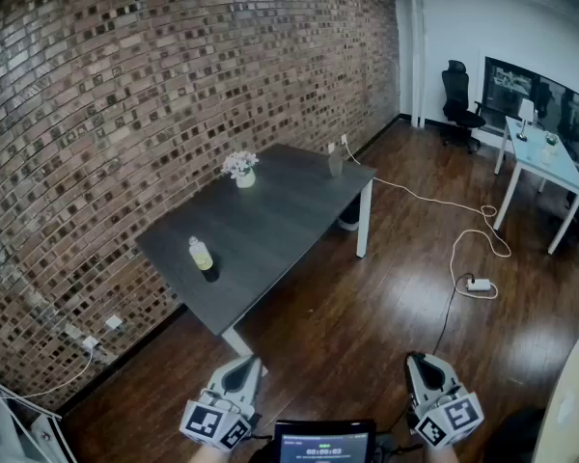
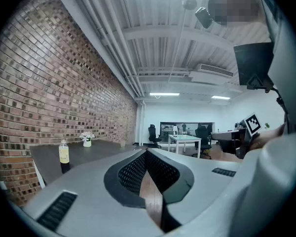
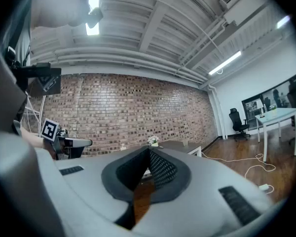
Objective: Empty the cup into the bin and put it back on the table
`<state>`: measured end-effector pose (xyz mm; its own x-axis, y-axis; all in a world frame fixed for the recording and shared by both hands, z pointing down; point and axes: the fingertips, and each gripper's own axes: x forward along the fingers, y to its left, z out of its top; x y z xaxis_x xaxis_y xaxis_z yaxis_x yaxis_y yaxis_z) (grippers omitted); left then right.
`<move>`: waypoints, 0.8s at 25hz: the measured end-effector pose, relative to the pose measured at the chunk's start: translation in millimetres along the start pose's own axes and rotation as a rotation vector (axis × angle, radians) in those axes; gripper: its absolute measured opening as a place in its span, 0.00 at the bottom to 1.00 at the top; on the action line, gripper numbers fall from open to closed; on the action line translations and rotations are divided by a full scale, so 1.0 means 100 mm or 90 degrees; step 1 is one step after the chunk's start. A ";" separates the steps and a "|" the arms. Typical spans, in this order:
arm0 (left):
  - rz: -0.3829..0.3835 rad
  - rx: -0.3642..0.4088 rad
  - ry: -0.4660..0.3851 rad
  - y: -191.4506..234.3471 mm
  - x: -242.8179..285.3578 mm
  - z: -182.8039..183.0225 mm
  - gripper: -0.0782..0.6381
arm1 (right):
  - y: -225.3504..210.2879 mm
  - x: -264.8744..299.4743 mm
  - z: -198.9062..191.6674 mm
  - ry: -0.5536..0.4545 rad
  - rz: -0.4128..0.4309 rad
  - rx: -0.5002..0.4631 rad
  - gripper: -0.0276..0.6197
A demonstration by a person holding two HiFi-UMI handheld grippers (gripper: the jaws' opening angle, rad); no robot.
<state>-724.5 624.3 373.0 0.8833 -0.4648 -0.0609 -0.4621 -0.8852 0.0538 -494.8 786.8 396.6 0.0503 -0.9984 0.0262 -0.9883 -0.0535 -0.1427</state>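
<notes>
A small translucent cup (image 1: 335, 162) stands at the far right corner of the dark grey table (image 1: 270, 230), which runs along the brick wall. The cup also shows small in the left gripper view (image 2: 122, 143) and the right gripper view (image 3: 185, 142). Under that end of the table sits a dark object (image 1: 349, 218), possibly the bin. Both grippers are low at the near edge of the head view, well short of the table. The left gripper (image 1: 234, 379) (image 2: 147, 152) is shut with nothing in it. The right gripper (image 1: 423, 369) (image 3: 149, 151) is shut and empty too.
A yellowish bottle (image 1: 201, 255) stands near the table's near end and a white flower pot (image 1: 240, 169) by the wall. A white cable and power strip (image 1: 478, 285) lie on the wood floor. A white desk (image 1: 545, 157) and office chair (image 1: 460, 95) stand at the far right.
</notes>
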 end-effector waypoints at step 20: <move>-0.030 -0.012 -0.039 1.03 1.25 0.02 0.10 | -0.40 1.39 0.10 0.027 -0.032 -0.017 0.05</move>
<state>-662.1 475.0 368.8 0.8975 -0.4231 -0.1245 -0.4177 -0.9061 0.0678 -446.7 649.7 396.6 0.0949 -0.9927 0.0745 -0.9882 -0.1030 -0.1135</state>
